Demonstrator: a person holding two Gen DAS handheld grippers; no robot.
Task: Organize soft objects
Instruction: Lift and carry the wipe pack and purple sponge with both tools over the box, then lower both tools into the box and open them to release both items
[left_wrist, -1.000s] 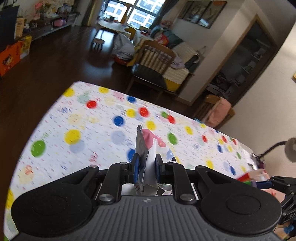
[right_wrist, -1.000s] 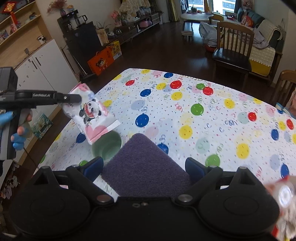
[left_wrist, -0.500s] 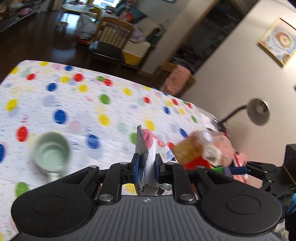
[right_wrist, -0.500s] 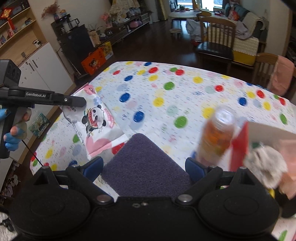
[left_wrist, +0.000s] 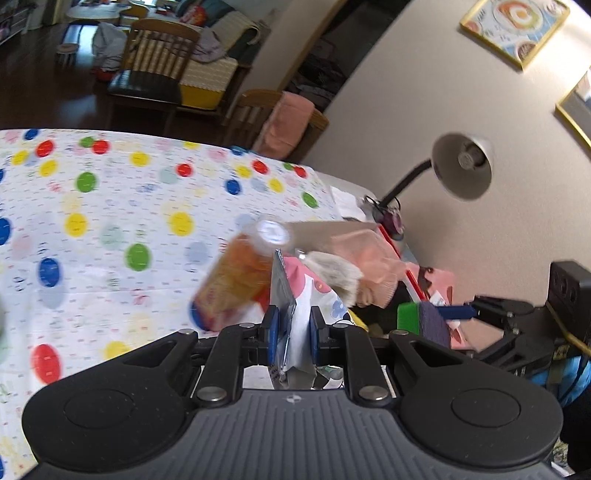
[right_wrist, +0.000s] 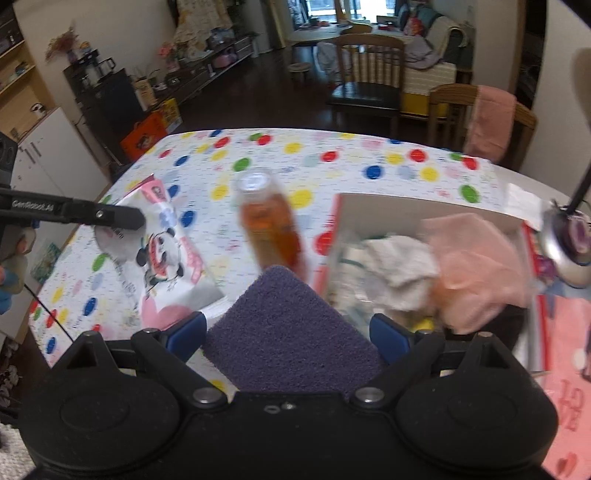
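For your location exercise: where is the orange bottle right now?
In the right wrist view the bottle stands on the dotted tablecloth, just left of the box and right of the panda pouch.

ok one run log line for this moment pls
left gripper: shut on panda pouch | right gripper: shut on purple sponge | box: holds cloths | orange bottle: beside box

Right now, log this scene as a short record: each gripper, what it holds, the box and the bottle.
left gripper: shut on panda packet
right gripper: shut on purple sponge
box: on the table, open, holds a white cloth and a pink cloth
bottle: upright on spotted tablecloth, left of box
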